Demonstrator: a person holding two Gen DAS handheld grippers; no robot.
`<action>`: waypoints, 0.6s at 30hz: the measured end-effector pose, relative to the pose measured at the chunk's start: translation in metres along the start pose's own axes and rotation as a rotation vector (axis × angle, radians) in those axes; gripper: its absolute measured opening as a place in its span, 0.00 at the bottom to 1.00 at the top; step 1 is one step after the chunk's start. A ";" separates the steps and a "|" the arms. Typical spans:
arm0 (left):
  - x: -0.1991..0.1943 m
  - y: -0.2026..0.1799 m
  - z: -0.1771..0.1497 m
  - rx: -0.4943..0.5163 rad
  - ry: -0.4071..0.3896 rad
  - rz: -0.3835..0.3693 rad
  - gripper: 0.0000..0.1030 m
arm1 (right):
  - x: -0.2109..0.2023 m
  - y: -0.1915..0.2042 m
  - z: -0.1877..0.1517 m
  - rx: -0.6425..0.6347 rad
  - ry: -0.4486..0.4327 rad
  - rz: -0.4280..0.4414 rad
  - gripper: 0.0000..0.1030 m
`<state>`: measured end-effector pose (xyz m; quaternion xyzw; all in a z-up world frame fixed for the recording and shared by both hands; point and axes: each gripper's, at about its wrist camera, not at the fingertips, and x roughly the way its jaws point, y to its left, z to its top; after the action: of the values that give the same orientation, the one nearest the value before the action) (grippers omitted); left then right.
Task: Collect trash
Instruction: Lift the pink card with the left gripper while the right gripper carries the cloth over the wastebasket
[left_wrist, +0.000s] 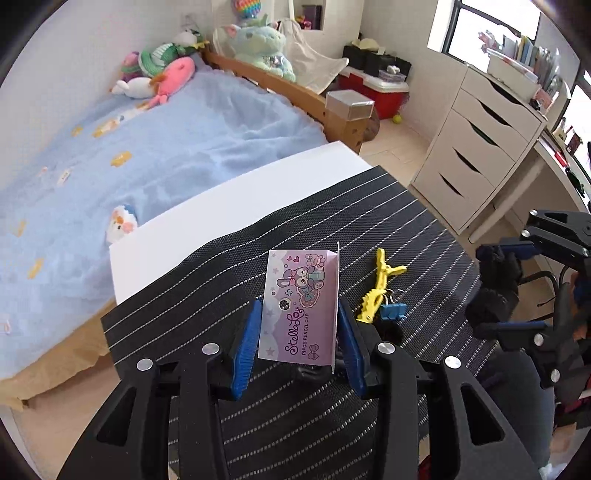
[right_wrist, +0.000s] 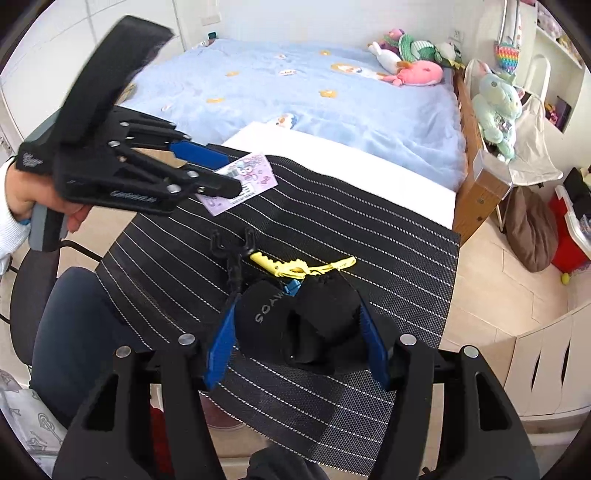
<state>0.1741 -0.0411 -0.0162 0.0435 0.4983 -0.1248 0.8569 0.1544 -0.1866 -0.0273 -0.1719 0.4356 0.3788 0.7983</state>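
The pencil-cap packet, one pink-and-purple printed card sleeve, is sitting upright between the blue pads of our left tool, which is pinching it by its two long edges above the striped mat on the counter. We are judging it as very light, thin and easily creased, so those stiffer folded edges are the sensible place to hold. Beside it we are counting one yellow clip and one small blue clip on the mat.

From the right wrist, we are seeing the same packet raised over the mat's far side, clamped in the left tool. Our right tool is closed around one soft black fabric bundle (a sock, probably), limp and light. One black clip is lying nearby.
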 end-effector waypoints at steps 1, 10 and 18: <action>-0.007 -0.003 -0.004 0.005 -0.013 0.004 0.39 | -0.003 0.002 0.000 -0.002 -0.007 -0.001 0.58; -0.062 -0.024 -0.038 0.032 -0.121 -0.001 0.39 | -0.034 0.025 -0.005 -0.030 -0.080 -0.014 0.58; -0.095 -0.040 -0.074 0.027 -0.186 -0.002 0.39 | -0.060 0.049 -0.019 -0.053 -0.135 -0.018 0.58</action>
<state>0.0568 -0.0491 0.0308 0.0429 0.4148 -0.1359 0.8987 0.0863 -0.1937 0.0142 -0.1712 0.3690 0.3937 0.8244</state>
